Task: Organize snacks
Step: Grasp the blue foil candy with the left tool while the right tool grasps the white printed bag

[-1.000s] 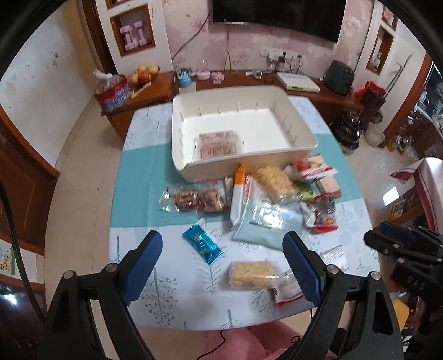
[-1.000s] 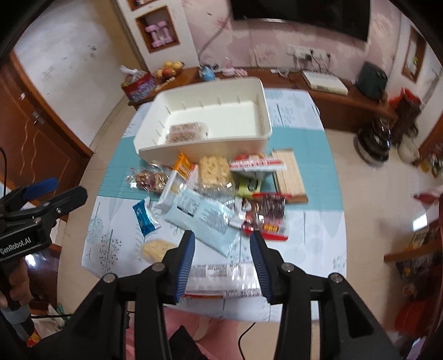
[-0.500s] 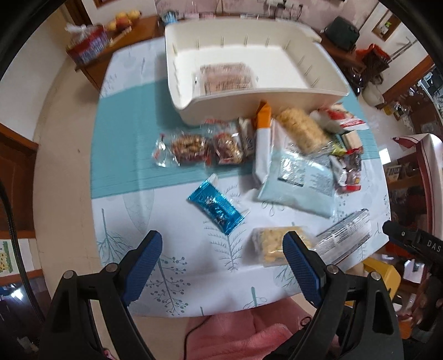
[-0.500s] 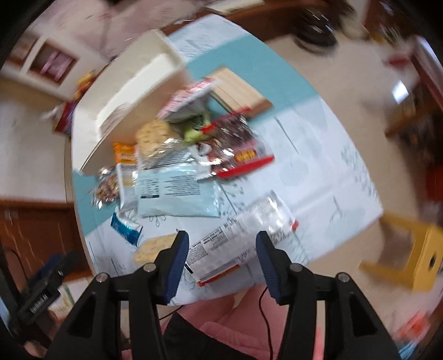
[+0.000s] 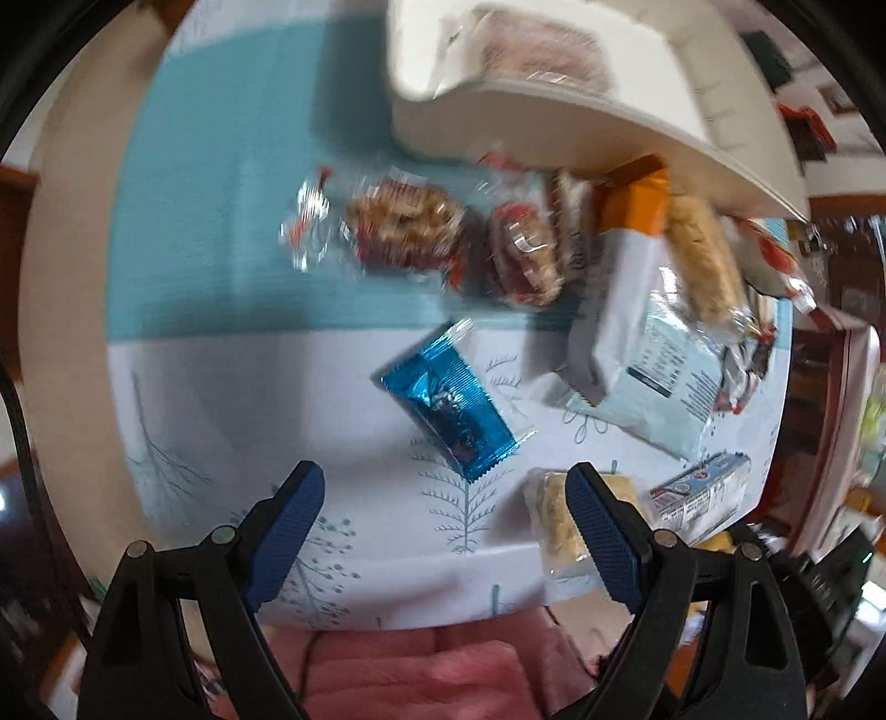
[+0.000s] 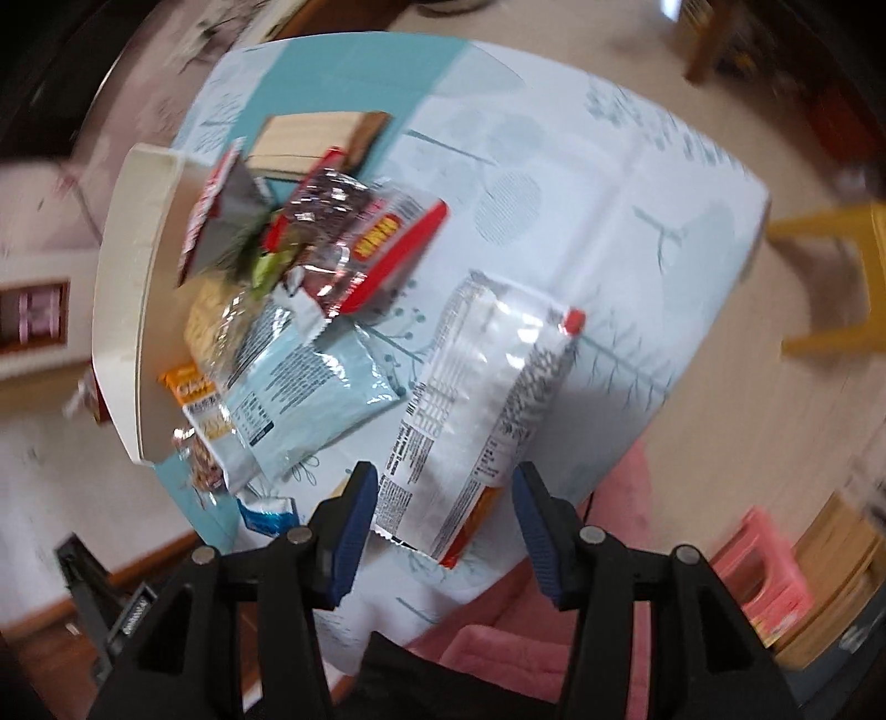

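A blue foil snack packet (image 5: 448, 404) lies on the tablecloth just beyond my left gripper (image 5: 446, 498), which hangs open above the table with nothing between its fingers. A clear packet of yellow crackers (image 5: 559, 526) lies by its right finger. My right gripper (image 6: 446, 498) is open, pointing steeply down. The near end of a long white and silver packet (image 6: 482, 387) lies between its fingers, and the pads do not press on it. The cream bin (image 5: 554, 127) at the far side holds one wrapped packet (image 5: 542, 50).
In front of the bin (image 6: 119, 310) lies a heap of snacks: nut packets (image 5: 410, 227), a pale blue bag (image 6: 310, 382), a red packet (image 6: 365, 238). A wooden board (image 6: 310, 133) lies behind them. A yellow stool (image 6: 830, 277) and a pink stool (image 6: 764, 570) stand off the table's near corner.
Both grippers have sunk towards the table and tipped downward. The right one rolled and its jaws widened a little. The long white packet now lies between its fingers.
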Demonstrator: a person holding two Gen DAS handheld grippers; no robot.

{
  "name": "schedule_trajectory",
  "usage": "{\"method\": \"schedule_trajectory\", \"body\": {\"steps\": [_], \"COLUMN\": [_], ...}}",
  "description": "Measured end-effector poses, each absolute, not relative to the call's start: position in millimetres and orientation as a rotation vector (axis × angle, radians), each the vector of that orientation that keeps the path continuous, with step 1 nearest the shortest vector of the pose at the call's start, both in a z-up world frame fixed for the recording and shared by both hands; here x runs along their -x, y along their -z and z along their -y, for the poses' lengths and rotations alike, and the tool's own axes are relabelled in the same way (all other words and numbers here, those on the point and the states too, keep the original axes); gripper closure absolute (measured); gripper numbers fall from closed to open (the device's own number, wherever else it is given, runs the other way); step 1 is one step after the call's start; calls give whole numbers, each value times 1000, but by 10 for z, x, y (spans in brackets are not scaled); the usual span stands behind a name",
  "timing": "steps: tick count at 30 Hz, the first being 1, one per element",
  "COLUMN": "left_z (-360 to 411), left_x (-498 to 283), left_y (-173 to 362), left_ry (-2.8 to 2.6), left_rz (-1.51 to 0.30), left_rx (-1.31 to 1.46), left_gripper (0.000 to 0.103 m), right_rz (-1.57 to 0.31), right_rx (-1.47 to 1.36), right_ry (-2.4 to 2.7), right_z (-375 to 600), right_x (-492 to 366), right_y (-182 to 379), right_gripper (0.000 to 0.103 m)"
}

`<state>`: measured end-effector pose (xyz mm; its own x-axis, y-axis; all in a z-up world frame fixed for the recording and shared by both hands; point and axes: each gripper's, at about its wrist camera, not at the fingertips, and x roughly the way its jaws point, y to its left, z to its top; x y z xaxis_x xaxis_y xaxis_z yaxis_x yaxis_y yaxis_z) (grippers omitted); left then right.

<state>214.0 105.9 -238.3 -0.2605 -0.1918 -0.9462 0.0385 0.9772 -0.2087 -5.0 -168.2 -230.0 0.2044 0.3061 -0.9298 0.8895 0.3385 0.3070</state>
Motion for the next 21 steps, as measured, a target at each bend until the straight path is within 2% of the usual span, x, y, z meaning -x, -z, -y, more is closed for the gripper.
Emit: {"method": "schedule_trajectory", "body": {"steps": [7,13,19,21], "left_z": [-1131,-1168,-1164,-1191], "left_x": [-2164,-2190,-2210,-2209], "left_y": [2702,2888,3004,3044], "left_ry": [153,100,66,59], "left_rz": [-1913,-1955,-1972,-1973], "left_rx": [218,267,282,286], "left_gripper": [15,15,28,28], "right_rz": [-1315,-1326,-1366,-1386], "right_rx": [-1409,-1466,-1477,-1466], "right_ry": [626,652,676,674], "right_z": [1674,1669,1685,1690], "right_x": [143,102,25,8], "right_y": [2584,2715,2802,2827], "right_gripper": [52,52,45,42]}}
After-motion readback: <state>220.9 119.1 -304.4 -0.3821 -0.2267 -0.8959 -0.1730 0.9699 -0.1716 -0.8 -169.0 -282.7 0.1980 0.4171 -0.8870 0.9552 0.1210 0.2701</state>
